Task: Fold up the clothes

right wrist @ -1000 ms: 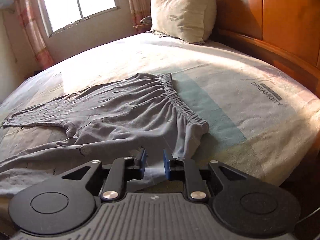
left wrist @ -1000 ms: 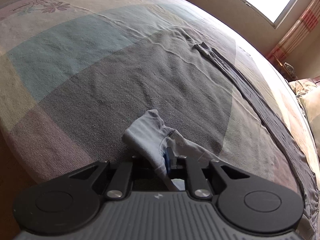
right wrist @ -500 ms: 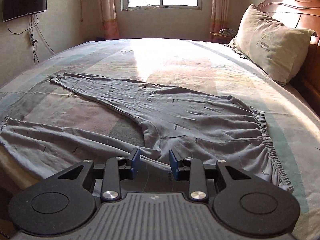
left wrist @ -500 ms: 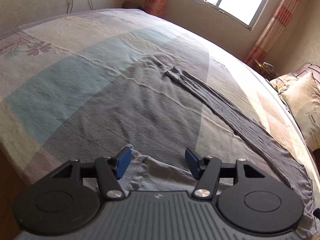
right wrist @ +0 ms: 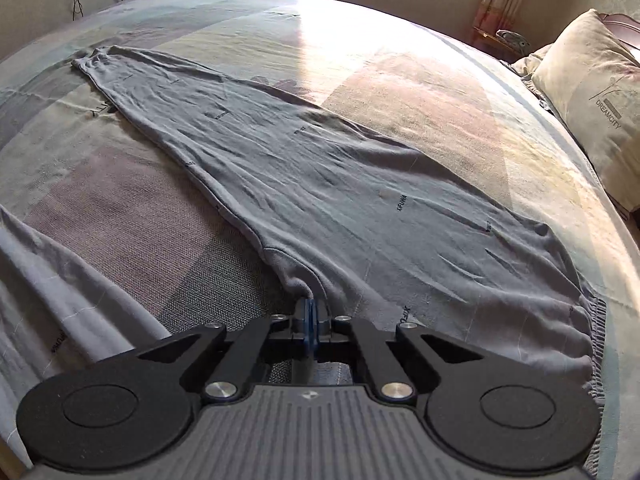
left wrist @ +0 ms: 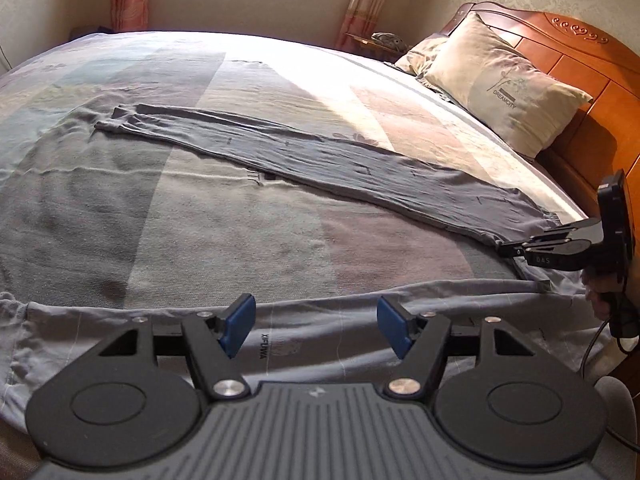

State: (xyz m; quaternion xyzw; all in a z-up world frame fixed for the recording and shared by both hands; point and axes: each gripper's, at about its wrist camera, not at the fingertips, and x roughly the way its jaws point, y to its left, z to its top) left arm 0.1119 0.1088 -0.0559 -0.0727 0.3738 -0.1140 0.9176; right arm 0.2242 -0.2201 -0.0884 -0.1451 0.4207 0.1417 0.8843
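We see grey trousers [right wrist: 320,184] spread flat on bed [left wrist: 240,208]. Our right gripper [right wrist: 311,316] has just closed, pinching crotch fold. Our left gripper [left wrist: 316,324] has just opened wide, hovering over near leg; far leg lies ahead.

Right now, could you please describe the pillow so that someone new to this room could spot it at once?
Start at the orange wooden headboard on the right of the bed. Leaning against it is the pillow, well beyond the grey trousers spread on the cover. It is the only beige, puffy thing there, and it bears a small dark printed label.
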